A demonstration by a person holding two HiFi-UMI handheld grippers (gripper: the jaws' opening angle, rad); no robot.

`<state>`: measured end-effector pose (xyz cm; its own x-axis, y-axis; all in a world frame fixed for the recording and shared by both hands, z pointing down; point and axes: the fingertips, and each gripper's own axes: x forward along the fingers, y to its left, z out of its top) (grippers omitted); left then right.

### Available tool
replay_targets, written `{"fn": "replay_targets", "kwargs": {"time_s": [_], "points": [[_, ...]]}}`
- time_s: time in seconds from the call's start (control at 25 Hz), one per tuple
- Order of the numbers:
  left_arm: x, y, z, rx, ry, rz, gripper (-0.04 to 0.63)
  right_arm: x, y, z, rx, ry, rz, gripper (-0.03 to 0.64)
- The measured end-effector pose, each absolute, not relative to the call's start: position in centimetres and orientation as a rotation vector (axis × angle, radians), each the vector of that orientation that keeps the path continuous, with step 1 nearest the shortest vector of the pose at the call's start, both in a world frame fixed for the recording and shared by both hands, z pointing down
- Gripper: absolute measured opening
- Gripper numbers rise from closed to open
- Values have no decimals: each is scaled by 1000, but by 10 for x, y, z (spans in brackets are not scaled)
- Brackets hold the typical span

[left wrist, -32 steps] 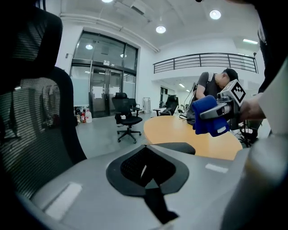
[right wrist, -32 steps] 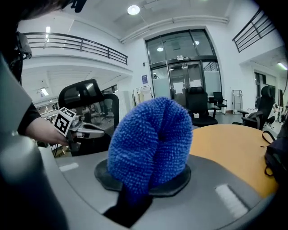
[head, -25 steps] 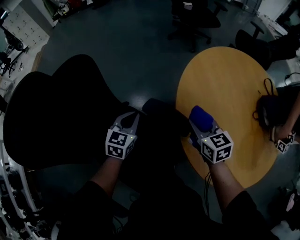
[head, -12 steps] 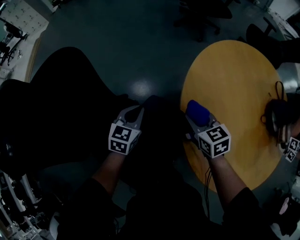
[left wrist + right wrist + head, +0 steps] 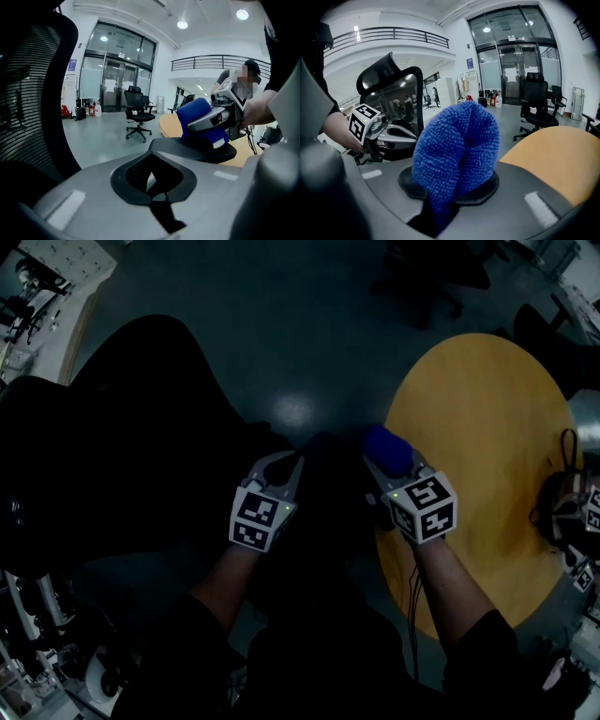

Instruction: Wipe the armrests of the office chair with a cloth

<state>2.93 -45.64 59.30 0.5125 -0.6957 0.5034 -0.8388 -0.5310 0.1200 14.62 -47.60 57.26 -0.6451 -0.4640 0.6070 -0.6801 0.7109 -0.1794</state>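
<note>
Right tongs (image 5: 384, 468) clamped on blue cloth (image 5: 457, 150), cloth on black armrest (image 5: 199, 150), left tongs (image 5: 284, 468) together, empty.

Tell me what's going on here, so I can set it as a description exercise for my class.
A person holds a gripper in each hand beside a black office chair. The right gripper has its jaws shut on a blue cloth, which appears to rest on top of the chair's armrest. The left gripper sits just beside that armrest, jaws together with nothing between them. A round wooden table stands on the person's right.
</note>
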Motion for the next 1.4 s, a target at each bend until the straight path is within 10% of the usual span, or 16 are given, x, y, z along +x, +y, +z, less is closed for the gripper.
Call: {"fn": "replay_targets", "kwargs": {"time_s": [1.4], "points": [[17, -457, 590, 2379, -1267, 605, 12, 81, -465, 523, 809, -2512, 419, 104]]}}
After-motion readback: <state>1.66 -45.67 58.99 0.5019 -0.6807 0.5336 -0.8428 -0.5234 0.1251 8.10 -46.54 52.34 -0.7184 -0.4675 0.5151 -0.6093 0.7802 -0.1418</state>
